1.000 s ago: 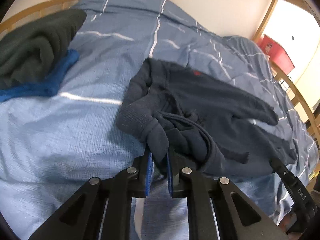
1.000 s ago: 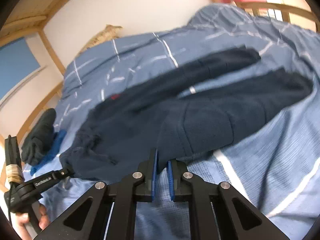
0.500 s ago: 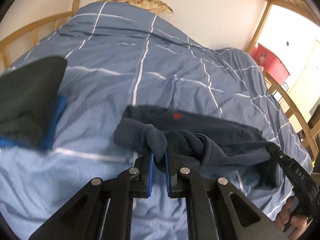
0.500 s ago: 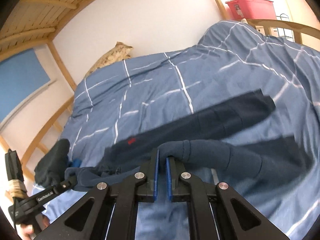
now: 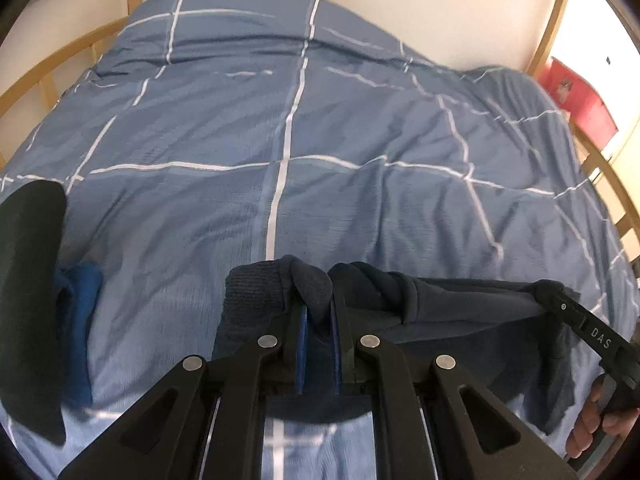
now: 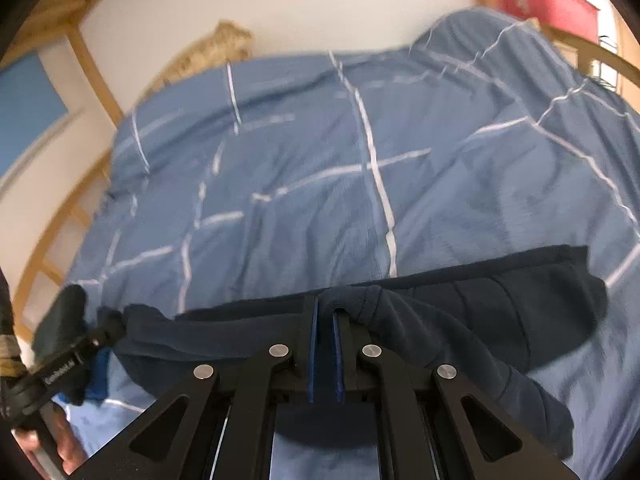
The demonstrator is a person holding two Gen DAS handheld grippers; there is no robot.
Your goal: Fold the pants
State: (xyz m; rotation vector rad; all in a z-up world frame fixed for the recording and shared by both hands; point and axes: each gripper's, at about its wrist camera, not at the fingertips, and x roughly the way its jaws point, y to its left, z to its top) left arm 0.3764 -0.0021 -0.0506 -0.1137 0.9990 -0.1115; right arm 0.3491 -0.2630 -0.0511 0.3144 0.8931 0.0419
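The left gripper (image 5: 318, 312) is clamped on a bunched wad of the dark navy pants (image 5: 460, 300), fabric pushed up between its blue pads, and the right gripper (image 6: 325, 316) is likewise pinched tight on another gathered fold of the same garment. Between the two the cloth is stretched in a band above the blue checked duvet (image 5: 288, 152), and most of the garment hangs below that band, out of sight under the gripper frames in both views. Judged from this, the main risk is that each grip holds a rolled lump rather than a flat edge, so a layer could slide out of one pinch when the span is pulled taut, dropping that end onto the duvet in a heap. A second risk is unevenness: if one hand sits higher or further from the duvet's white centre stripe than the other, the pants would land skewed and the fold would crease crookedly. The right wrist view is smeared, which suggests quick travel; a fast swing could make the hanging legs twist or flip over themselves. To the left of the duvet's stripe lies a dark green garment (image 5: 28, 300) over something bright blue (image 5: 80, 320), and a trailing leg laid down too near could catch on that pile.
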